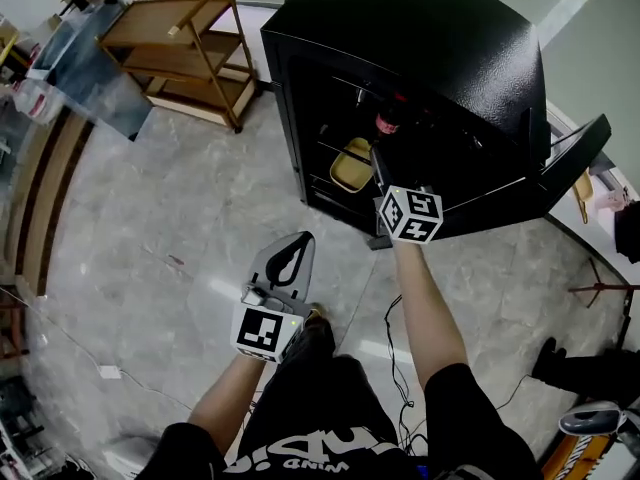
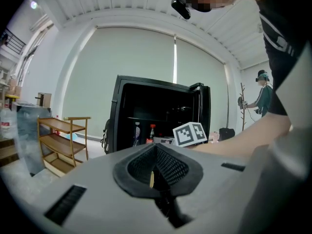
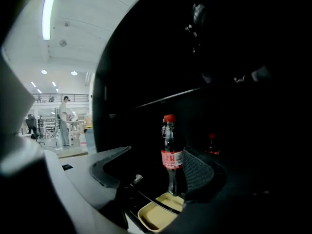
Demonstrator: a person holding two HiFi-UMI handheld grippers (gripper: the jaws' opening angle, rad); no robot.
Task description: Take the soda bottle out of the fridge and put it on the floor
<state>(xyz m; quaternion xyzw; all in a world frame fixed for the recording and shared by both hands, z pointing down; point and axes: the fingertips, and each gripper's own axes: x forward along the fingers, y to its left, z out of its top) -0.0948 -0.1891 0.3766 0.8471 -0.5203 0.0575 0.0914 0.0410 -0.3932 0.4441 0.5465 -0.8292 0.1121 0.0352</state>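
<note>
The soda bottle (image 3: 171,152) is slim, filled with dark drink, with a red cap and a red label; it stands upright inside the black fridge (image 1: 430,58), a yellow tray (image 3: 156,213) showing below its base; the right hand-held gripper (image 3: 156,179) reaches into the fridge with its jaws spread wide. The bottle stands between them, nearer the mesh pad at that view's right, not pinched; the left hand-held gripper (image 2: 157,167) hangs low outside, jaws closed on nothing; a shelf edge runs above the cap; the fridge door (image 1: 570,163) stands swung open at the right; a broad stretch of grey floor (image 1: 180,228) lies before the fridge, with a wooden rack (image 1: 190,48) well apart at the left.
</note>
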